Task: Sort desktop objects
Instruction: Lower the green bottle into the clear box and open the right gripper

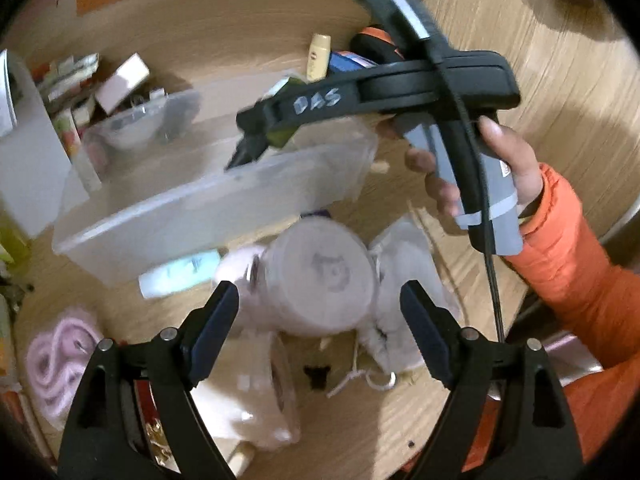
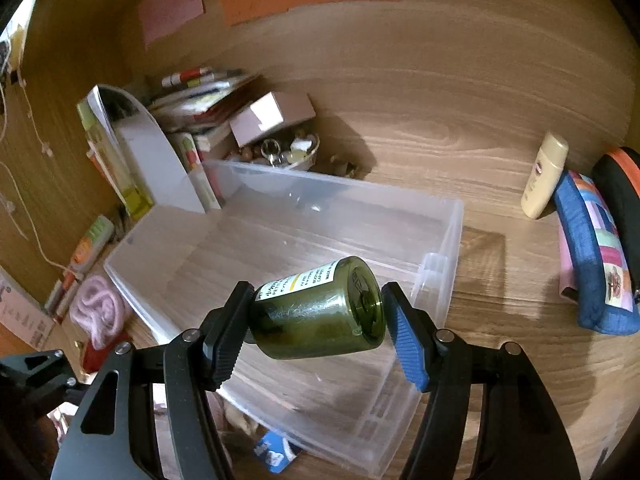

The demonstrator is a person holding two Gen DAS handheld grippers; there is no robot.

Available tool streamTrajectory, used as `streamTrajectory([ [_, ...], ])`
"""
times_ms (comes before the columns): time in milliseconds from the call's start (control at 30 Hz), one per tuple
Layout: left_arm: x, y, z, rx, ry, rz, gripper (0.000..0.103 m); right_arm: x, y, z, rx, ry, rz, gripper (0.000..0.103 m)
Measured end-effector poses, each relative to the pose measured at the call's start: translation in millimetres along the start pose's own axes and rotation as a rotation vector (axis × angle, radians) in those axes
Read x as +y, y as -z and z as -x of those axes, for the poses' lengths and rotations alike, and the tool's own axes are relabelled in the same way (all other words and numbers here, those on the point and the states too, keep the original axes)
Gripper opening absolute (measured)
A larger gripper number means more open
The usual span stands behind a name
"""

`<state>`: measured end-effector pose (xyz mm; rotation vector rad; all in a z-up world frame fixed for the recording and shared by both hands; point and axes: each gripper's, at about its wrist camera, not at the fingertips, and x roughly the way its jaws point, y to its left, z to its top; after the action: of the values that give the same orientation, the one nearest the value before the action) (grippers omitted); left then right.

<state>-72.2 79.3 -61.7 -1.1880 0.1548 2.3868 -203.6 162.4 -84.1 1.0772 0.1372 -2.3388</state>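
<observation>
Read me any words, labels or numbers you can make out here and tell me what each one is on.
"DAS": handwritten in white on the right gripper, seen from the left wrist.
"MADE IN": on the white label of the green jar; its other print is too small.
Cream bottle: logo unreadable.
Blue packet: white print blurred.

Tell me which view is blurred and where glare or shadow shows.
Left wrist view: motion blur smears the clear bin and white roll. Right wrist view: sharp on the green jar, blurred toward the edges; the cream bottle and pouch cast soft shadows, faint glare on the bin.
</observation>
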Motion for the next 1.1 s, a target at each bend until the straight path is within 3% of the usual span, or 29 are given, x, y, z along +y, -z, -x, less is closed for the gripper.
streamTrajectory([
  [200, -13, -6, -14, 0.006, -0.071, -0.112, 0.083, 10, -5, -12, 0.031, 0.036, 0.078, 0.062],
  [433, -6, -9, -26, 0.022, -0.044, -0.174, 0.079, 22, -9, -25, 0.069, 0.051, 0.135, 0.062],
  [567, -2, -12, -32, 0.012, -0.071, -0.187, 0.075, 24, -9, -28, 0.085, 0.059, 0.147, 0.062],
  [1100, 24, -7, -17, -0.052, -0.034, -0.03, 0.07, 28, -10, -39, 0.121, 0.079, 0.188, 0.063],
])
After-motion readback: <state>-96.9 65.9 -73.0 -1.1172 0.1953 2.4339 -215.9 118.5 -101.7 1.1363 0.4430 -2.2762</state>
